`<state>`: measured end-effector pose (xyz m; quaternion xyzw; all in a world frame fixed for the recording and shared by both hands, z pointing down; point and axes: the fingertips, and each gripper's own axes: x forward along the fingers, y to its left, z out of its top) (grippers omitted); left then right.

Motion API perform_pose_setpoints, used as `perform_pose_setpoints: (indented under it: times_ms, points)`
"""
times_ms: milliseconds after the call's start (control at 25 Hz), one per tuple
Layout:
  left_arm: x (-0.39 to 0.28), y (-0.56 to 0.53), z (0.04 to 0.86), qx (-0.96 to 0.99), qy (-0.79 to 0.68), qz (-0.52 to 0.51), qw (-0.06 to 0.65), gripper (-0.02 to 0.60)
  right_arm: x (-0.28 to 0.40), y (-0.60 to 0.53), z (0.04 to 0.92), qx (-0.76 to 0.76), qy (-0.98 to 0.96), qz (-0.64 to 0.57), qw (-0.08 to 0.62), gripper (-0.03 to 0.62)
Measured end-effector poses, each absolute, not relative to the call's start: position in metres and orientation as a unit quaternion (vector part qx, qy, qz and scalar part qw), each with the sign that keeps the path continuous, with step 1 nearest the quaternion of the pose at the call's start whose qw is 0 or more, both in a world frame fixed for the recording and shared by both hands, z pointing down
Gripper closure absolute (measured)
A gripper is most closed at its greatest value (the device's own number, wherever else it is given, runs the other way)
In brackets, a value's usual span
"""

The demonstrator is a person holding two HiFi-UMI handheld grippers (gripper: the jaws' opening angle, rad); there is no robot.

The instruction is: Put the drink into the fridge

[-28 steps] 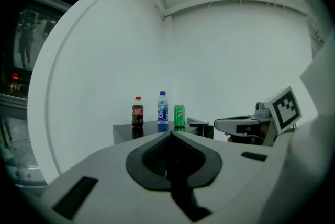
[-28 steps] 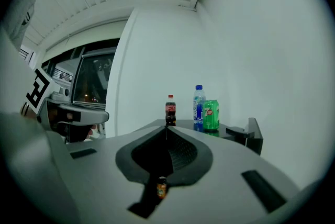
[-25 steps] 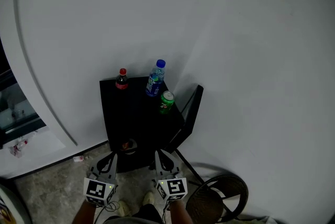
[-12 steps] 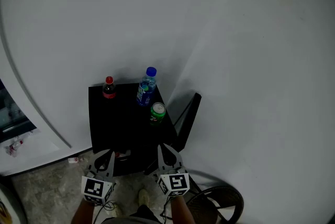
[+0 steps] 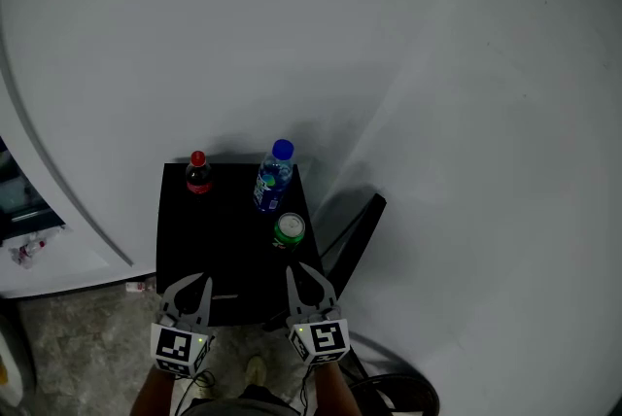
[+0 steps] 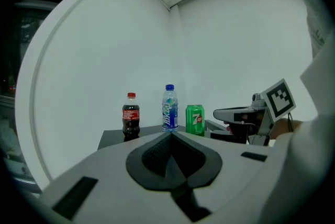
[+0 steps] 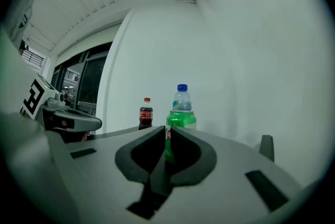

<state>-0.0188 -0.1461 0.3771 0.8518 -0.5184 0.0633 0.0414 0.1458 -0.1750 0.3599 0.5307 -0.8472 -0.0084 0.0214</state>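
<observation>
Three drinks stand on a small black table point(image 5: 185, 249): a red-capped cola bottle point(image 5: 197, 173) at the back left, a blue-capped water bottle point(image 5: 273, 177) at the back right, and a green can point(image 5: 289, 231) in front of it. My left gripper point(image 5: 193, 286) hovers shut over the table's front edge, holding nothing. My right gripper point(image 5: 302, 276) is shut and empty, just short of the can. The left gripper view shows the cola point(image 6: 131, 121), water bottle point(image 6: 169, 109) and can point(image 6: 194, 120) in a row ahead. In the right gripper view the can point(image 7: 181, 120) stands straight ahead.
A dark folded chair point(image 5: 356, 227) leans against the table's right side. A round dark seat point(image 5: 400, 392) sits on the floor at the bottom right. A glass-fronted fridge point(image 5: 12, 205) shows at the left edge, with litter point(image 5: 23, 253) on the floor. A white wall rises behind the table.
Both grippers have moved forward, from in front of the table to over its front edge. The drinks have not moved on the table.
</observation>
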Motion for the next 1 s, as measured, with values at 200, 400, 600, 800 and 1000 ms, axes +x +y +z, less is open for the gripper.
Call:
perform_pose_setpoints:
  times_ms: [200,400,600,800,1000]
  points:
    - [-0.010,-0.157,0.374,0.841,-0.536,0.060,0.041,0.578,0.148,-0.191,0.354,0.506,-0.862,0.010,0.023,0.453]
    - [-0.004,-0.161,0.372,0.834,-0.546,0.063,0.041,0.578,0.151,-0.210,0.358,0.492,-0.869,0.024,0.039,0.380]
    - [-0.003,-0.166,0.371,0.824,-0.562,0.064,0.039,0.578,0.149,-0.222,0.358,0.476,-0.878,0.031,0.050,0.319]
    - [-0.002,-0.170,0.370,0.817,-0.572,0.063,0.039,0.578,0.147,-0.236,0.363,0.464,-0.882,0.044,0.068,0.295]
    - [-0.006,-0.172,0.367,0.810,-0.582,0.063,0.038,0.578,0.141,-0.245,0.369,0.456,-0.884,0.048,0.089,0.287]
